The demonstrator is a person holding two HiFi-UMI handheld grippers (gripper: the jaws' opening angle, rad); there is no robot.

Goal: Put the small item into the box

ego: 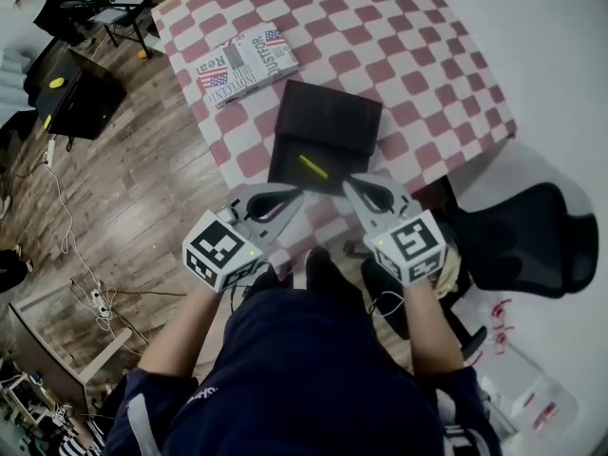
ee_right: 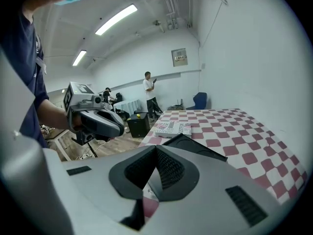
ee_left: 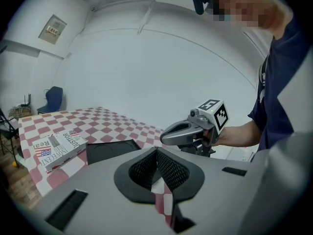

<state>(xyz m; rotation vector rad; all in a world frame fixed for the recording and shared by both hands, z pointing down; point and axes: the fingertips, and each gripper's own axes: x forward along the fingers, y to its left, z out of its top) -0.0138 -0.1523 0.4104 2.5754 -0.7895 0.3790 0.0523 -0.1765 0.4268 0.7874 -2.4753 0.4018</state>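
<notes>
A black box point(ego: 321, 136) stands open near the front edge of the checkered table point(ego: 418, 55). A thin yellow item point(ego: 313, 166) lies inside its lower half. My left gripper point(ego: 288, 199) hovers just in front of the box's left corner and my right gripper point(ego: 353, 187) in front of its right corner. Both are shut with nothing between the jaws. In the left gripper view the pads point(ee_left: 157, 153) meet, with the box point(ee_left: 110, 150) and the right gripper point(ee_left: 188, 131) beyond. The right gripper view shows its closed pads point(ee_right: 156, 153), the box point(ee_right: 195, 146) and the left gripper point(ee_right: 95, 121).
A newspaper-print box point(ego: 245, 63) lies on the table behind the black box. A black office chair point(ego: 527, 240) stands to the right of me. On the wooden floor at the left are a black case point(ego: 81, 93), a folding chair point(ego: 119, 8) and cables.
</notes>
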